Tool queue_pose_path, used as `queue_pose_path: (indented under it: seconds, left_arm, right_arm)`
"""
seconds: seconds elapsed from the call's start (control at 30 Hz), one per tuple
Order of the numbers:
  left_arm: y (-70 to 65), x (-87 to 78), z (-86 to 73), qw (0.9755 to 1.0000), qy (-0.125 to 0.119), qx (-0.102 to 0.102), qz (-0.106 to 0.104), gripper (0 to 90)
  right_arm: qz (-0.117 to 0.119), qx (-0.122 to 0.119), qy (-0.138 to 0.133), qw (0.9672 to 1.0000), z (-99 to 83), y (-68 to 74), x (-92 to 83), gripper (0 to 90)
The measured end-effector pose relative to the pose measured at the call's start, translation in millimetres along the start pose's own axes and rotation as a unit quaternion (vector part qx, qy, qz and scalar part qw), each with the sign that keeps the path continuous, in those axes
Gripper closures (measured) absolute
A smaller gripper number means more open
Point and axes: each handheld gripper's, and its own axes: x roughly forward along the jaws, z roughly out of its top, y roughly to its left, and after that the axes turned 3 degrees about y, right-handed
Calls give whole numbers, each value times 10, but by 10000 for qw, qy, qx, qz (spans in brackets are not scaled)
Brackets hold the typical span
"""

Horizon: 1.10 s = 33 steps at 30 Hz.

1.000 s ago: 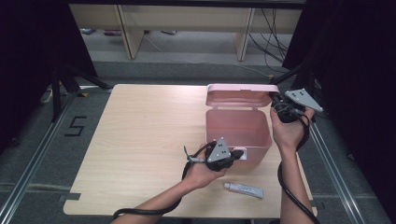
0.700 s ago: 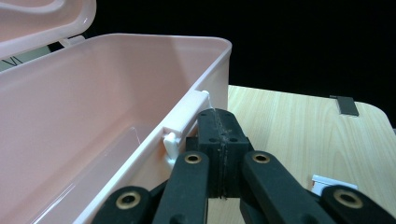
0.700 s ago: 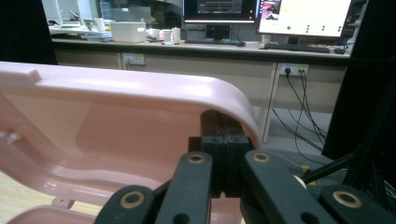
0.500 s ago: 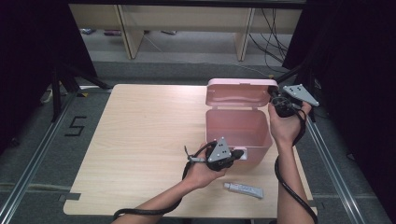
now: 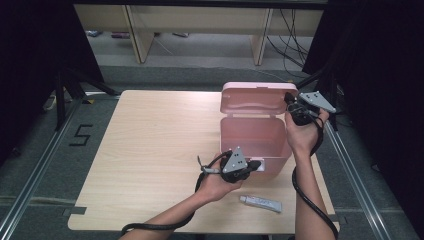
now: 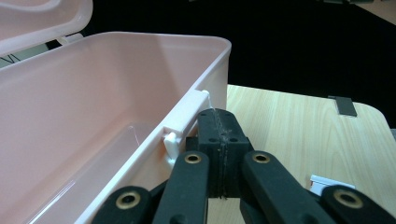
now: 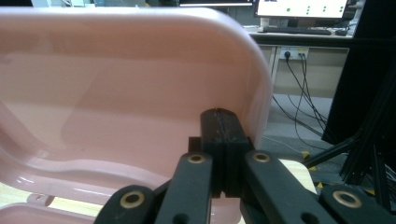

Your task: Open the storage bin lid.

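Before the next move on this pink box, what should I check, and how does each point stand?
1. Lid raised: ok, it stands upright behind the pink box.
2. Right gripper shut: ok, its jaws are together against the lid's inner face near the right edge.
3. Left gripper shut: ok, jaws together beside the white latch on the front wall.
4. Left gripper gripping the latch: not ok, nothing sits between its jaws.
5. Box interior free: ok for the part in the left gripper view, which looks empty.
6. White tube out of the way: ok, it lies on the table in front of the box.
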Motion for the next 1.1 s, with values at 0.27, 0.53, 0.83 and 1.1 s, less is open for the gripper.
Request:
queue_pose_path:
  seconds: [0.27,0.53,0.83,1.1]
  left_arm:
    - [0,1,-2,10000,-7,0,1,895]
    - [1,1,0,10000,1,-7,-8,895]
    - [1,4,-4,10000,-23,-18,-8,895]
    - [1,3,-5,10000,-28,-27,-16,895]
  right_arm:
    - [-18,-53,123,9999,-15,-12,36,900]
    - [-60,-24,142,9999,-43,-15,86,900]
    - [-59,-77,327,9994,-71,-30,153,900]
    - [-80,-84,462,9989,-100,-19,202,900]
